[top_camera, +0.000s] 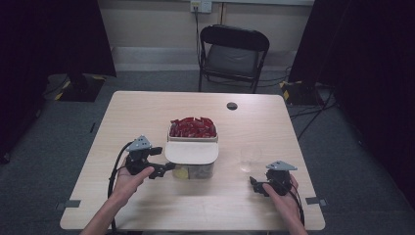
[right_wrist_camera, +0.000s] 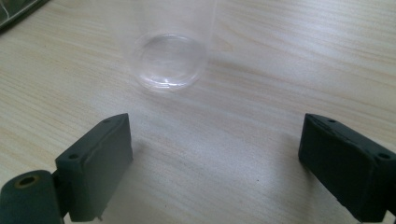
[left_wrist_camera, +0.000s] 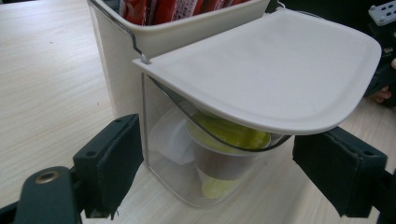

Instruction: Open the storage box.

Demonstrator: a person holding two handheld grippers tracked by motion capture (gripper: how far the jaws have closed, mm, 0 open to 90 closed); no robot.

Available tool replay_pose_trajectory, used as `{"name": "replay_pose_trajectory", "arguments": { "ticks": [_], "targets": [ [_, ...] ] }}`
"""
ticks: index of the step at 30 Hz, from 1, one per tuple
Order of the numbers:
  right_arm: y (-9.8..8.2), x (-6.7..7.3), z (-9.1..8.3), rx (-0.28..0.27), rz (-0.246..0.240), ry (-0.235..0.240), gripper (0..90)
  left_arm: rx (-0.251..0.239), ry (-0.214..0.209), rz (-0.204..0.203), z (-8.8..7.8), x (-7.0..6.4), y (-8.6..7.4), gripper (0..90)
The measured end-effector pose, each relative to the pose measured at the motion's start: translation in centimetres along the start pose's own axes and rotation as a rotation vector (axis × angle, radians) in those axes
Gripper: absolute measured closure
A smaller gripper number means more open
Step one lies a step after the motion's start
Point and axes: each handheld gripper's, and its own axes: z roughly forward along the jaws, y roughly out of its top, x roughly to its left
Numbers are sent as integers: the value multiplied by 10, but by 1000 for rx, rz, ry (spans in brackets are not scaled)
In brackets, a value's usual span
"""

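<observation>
Each hand carries a black gripper: the left gripper (top_camera: 164, 168) sits at lower left of the high view, the right gripper (top_camera: 254, 183) at lower right, each topped by a grey three-cornered plate dotted with small holes. Black cables trail back along bare, sleeveless forearms. Up close, the jaws are blocky dark pads with small screw holes, and a brass-ringed hole marks the lower-left corner.

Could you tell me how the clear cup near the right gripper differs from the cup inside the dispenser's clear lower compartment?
The clear cup stands in the open on the table and looks empty; the dispenser cup sits enclosed under the white lid. The dispenser cup shows a yellow top, the clear cup no colour. Both are upright and ungripped.
</observation>
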Motion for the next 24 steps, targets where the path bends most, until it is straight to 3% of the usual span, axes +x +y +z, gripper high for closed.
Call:
{"name": "replay_pose_trajectory", "arguments": {
  "ticks": [16, 24],
  "targets": [
    [0, 0, 0, 0, 0, 0, 93, -20, -8, -29, -1, 5, 12, 158],
    [0, 0, 0, 0, 0, 0, 94, -26, 1, -21, -2, 6, 19, 161]
  ]
}}
